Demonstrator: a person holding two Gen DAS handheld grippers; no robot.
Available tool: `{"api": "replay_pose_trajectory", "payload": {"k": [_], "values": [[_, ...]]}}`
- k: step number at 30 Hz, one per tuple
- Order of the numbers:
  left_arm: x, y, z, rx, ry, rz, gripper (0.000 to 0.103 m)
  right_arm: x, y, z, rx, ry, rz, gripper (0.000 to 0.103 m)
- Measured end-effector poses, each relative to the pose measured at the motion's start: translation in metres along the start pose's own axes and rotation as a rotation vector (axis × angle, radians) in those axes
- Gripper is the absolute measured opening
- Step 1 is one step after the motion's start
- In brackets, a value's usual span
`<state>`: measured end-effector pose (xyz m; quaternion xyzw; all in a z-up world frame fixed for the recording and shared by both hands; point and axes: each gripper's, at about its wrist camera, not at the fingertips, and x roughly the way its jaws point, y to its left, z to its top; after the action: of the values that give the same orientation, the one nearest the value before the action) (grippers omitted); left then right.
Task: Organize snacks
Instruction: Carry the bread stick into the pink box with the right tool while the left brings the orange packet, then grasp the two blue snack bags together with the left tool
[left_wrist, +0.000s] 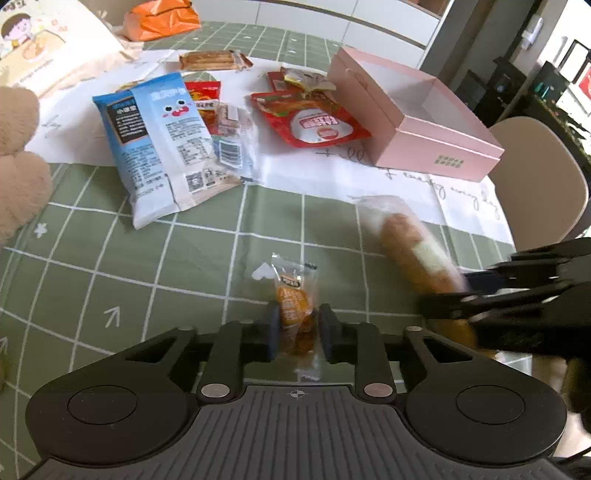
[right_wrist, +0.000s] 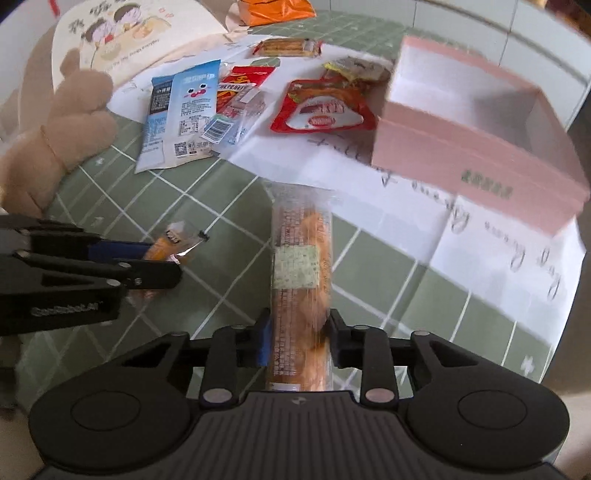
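While both loads airborne over green cloth (left_wrist: 110, 258): L gripper (left_wrist: 295, 328) pinching small orange pkt (left_wrist: 293, 306); R gripper (right_wrist: 299, 343) clamped on long bread roll (right_wrist: 301, 273), pink box (right_wrist: 461, 122) ahead-right. Risk: slick film slips; roll end clips box wall.

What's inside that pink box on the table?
The pink box is open on top, and the white inner walls in view show nothing in it. Its near wall hides part of the floor in both views, so something flat lying there would not show.
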<state>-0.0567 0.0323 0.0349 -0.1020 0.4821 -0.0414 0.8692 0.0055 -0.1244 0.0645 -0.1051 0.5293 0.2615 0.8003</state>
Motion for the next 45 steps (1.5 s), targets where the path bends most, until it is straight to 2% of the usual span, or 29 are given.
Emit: {"api": "replay_pose_trajectory", "payload": {"k": [3,5,8,11,13,15,18,20,21,22,26,30,33,36,41,43,45], "values": [[-0.003,-0.004,0.001,-0.026,-0.007,-0.016,0.024,-0.019,-0.02,-0.005,0.069,-0.01,0.029,0.026],[-0.012,-0.009,0.012,-0.05,-0.042,-0.068,0.024,-0.04,-0.036,-0.006,0.11,-0.042,0.038,0.026],[-0.038,-0.025,0.052,-0.072,-0.147,-0.18,0.024,-0.083,-0.061,0.006,0.163,-0.132,0.07,0.026],[-0.071,-0.054,0.11,-0.007,-0.29,-0.231,0.024,-0.134,-0.087,0.036,0.182,-0.284,0.065,0.026],[-0.086,-0.074,0.151,0.031,-0.349,-0.259,0.024,-0.16,-0.103,0.063,0.188,-0.367,0.06,0.026],[-0.09,-0.092,0.192,0.049,-0.37,-0.294,0.024,-0.173,-0.119,0.092,0.206,-0.415,0.043,0.026],[-0.072,-0.102,0.241,-0.017,-0.365,-0.345,0.025,-0.168,-0.14,0.135,0.231,-0.439,0.043,0.028],[-0.048,-0.102,0.259,-0.07,-0.335,-0.304,0.025,-0.15,-0.158,0.157,0.249,-0.405,0.06,0.042],[-0.036,-0.101,0.261,-0.082,-0.319,-0.265,0.025,-0.141,-0.168,0.163,0.269,-0.385,0.042,0.054],[-0.028,-0.098,0.259,-0.084,-0.306,-0.238,0.025,-0.132,-0.178,0.164,0.285,-0.376,0.021,0.057],[0.007,-0.072,0.235,-0.103,-0.212,-0.114,0.026,-0.098,-0.207,0.144,0.306,-0.324,0.046,0.058],[0.027,-0.031,0.197,-0.164,-0.13,0.056,0.026,-0.061,-0.214,0.121,0.311,-0.241,0.054,0.058],[0.024,0.007,0.17,-0.245,-0.126,0.162,0.026,-0.043,-0.201,0.112,0.271,-0.198,0.054,0.058],[0.013,0.041,0.147,-0.323,-0.156,0.255,0.026,-0.04,-0.171,0.111,0.194,-0.194,0.05,0.058],[0.002,0.085,0.122,-0.416,-0.179,0.274,0.026,-0.037,-0.108,0.136,0.046,-0.206,0.061,0.061],[0.001,0.096,0.113,-0.443,-0.187,0.263,0.026,-0.028,-0.081,0.145,0.0,-0.203,0.075,0.068],[0.006,0.106,0.107,-0.464,-0.194,0.236,0.026,-0.023,-0.061,0.149,-0.026,-0.185,0.097,0.07]]}}
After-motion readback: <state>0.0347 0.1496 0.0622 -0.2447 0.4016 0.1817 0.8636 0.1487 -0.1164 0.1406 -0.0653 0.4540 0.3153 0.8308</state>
